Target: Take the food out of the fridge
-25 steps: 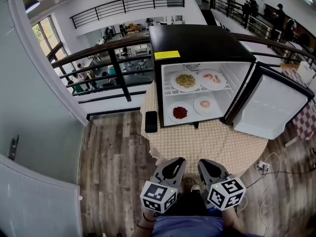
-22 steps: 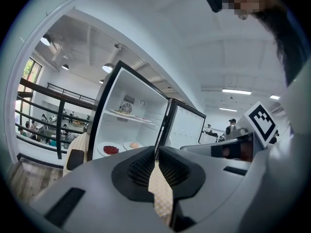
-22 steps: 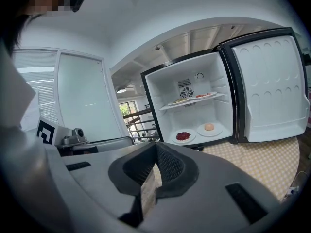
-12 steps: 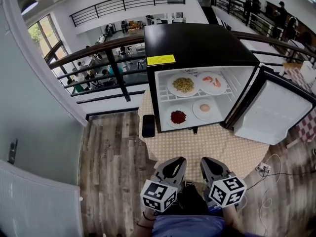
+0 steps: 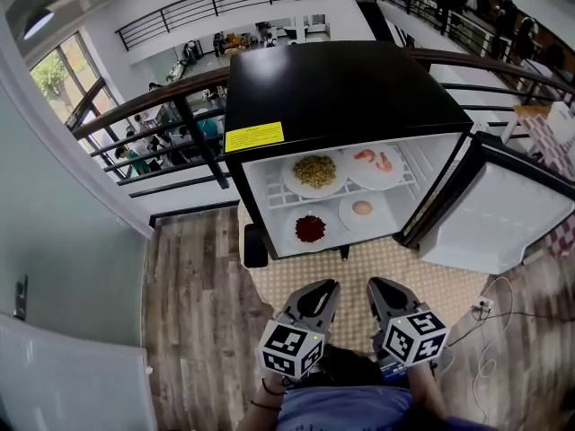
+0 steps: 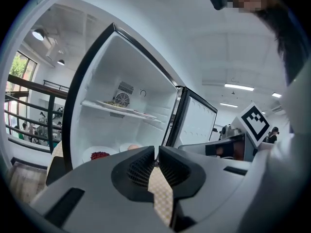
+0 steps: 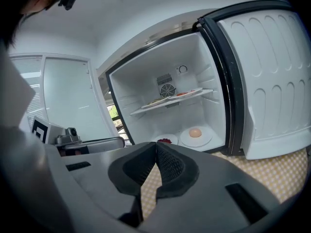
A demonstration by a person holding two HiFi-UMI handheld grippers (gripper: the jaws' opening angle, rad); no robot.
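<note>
Currently left grey gripper (image 5: pixel 321 287), right grey gripper (image 5: pixel 378 285) both closed, empty; open black fridge (image 5: pixel 341 88) at far edge of beige checked tabletop (image 5: pixel 400 272).

Fridge (image 5: pixel 341 88) on table (image 5: pixel 431 281); 2 plates (image 5: pixel 314 173) on shelf (image 5: pixel 411 181), 2 below.

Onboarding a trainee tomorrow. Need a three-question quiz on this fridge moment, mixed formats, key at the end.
1. True or false: the fridge door stands open.
2. How many plates of food are inside the fridge? A) two B) three C) four
3. Fill in: the left gripper and the right gripper both have their jaws ____, with nothing between them.
Key: 1 true; 2 C; 3 shut.
</note>
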